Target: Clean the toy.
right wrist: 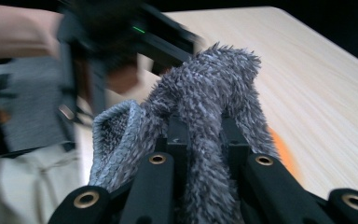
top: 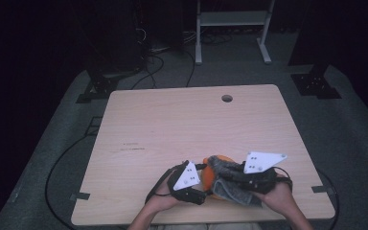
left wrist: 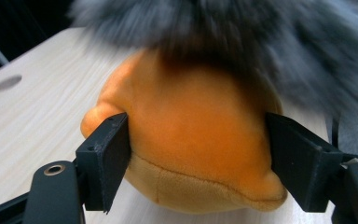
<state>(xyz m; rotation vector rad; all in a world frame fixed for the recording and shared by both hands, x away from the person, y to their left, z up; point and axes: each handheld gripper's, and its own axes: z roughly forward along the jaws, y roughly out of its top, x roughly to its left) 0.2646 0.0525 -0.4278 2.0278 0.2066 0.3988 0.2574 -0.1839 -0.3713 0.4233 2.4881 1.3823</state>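
An orange plush toy (top: 208, 175) rests on the wooden table (top: 182, 120) near its front edge. My left gripper (top: 204, 180) comes in from the left and is shut on it; in the left gripper view both pads (left wrist: 108, 154) press into the toy's (left wrist: 196, 135) sides. A grey fuzzy cloth (top: 231, 181) lies draped over the toy's top and right side. My right gripper (top: 239, 173) is shut on a fold of that cloth (right wrist: 205, 93), pinched between its jaws (right wrist: 205, 135). A sliver of orange (right wrist: 282, 149) shows beneath the cloth.
A round cable hole (top: 227, 98) sits at the table's far edge. Beyond the table stand a white metal frame (top: 232, 19) and black stand feet (top: 316, 84), with cables on the grey floor. The person's hand (top: 280, 196) is at the front edge.
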